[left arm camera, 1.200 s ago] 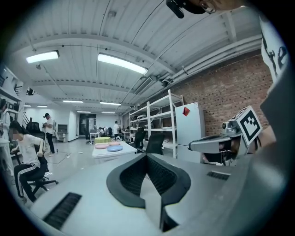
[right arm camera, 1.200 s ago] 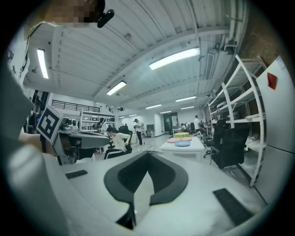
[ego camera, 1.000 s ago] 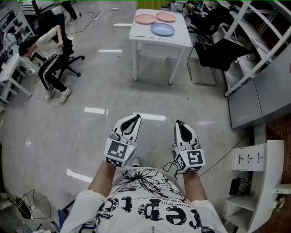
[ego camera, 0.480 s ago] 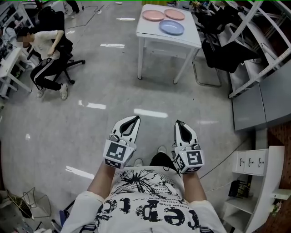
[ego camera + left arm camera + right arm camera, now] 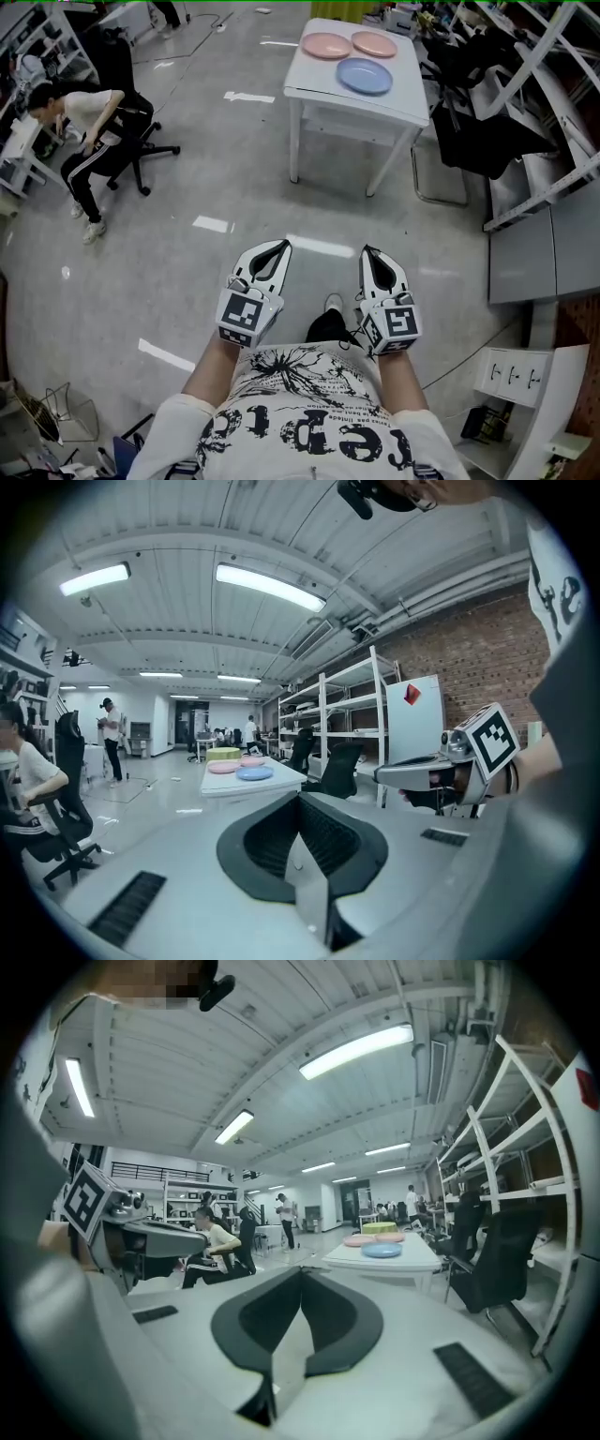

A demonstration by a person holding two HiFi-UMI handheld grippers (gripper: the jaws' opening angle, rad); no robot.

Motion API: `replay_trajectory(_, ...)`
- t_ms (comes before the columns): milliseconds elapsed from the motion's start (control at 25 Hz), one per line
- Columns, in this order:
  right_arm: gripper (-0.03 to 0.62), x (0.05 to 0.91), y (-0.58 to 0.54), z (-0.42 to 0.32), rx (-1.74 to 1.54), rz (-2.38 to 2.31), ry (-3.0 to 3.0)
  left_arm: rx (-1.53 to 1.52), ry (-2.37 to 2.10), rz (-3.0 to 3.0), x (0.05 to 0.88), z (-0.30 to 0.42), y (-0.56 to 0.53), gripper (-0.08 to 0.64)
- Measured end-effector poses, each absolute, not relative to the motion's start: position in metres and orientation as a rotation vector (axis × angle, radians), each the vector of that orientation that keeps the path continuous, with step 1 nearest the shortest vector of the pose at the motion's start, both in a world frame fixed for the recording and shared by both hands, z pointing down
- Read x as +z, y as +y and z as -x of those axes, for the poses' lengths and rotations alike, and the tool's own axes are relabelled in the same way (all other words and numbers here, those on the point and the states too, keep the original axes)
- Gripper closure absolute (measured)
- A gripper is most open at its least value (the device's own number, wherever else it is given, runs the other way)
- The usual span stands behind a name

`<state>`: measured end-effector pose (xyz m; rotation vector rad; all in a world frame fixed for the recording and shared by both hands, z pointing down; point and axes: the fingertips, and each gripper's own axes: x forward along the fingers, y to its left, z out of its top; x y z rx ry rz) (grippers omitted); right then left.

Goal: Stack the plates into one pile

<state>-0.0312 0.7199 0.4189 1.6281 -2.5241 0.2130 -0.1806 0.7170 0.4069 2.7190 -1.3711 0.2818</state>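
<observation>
Three plates lie apart on a small white table (image 5: 323, 89) far ahead: a pink plate (image 5: 326, 45), a second pink plate (image 5: 374, 43) and a blue plate (image 5: 364, 76). I hold both grippers side by side in front of my waist, well short of the table. My left gripper (image 5: 278, 246) is shut with nothing in it, and so is my right gripper (image 5: 368, 253). The left gripper view looks along its closed jaws at the blue plate (image 5: 254, 773) in the distance. The right gripper view shows the blue plate (image 5: 381, 1251) and the pink plates (image 5: 358, 1240) behind it.
A person (image 5: 80, 117) sits bent over in an office chair at the left. Black chairs (image 5: 487, 131) and white shelf frames (image 5: 553, 56) stand right of the table. A white cabinet (image 5: 514, 375) is at the lower right. Glossy grey floor lies between me and the table.
The table with the plates has shifted right in the head view, and the seated person too. Both grippers stay shut in the same spot before me.
</observation>
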Motion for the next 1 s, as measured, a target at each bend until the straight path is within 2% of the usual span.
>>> replay_trajectory(480, 0.584, 0.395, 0.524, -0.105, 0.184, -1.589, -2.557, 0.258, -1.486, -2.674, 0.384, 0.063, 0.522, 0.554)
replay_trajectory(1000, 0.584, 0.426, 0.420, -0.152, 0.270, -1.605, -2.486, 0.327, -1.420, -2.652, 0.413, 0.019, 0.409, 0.554)
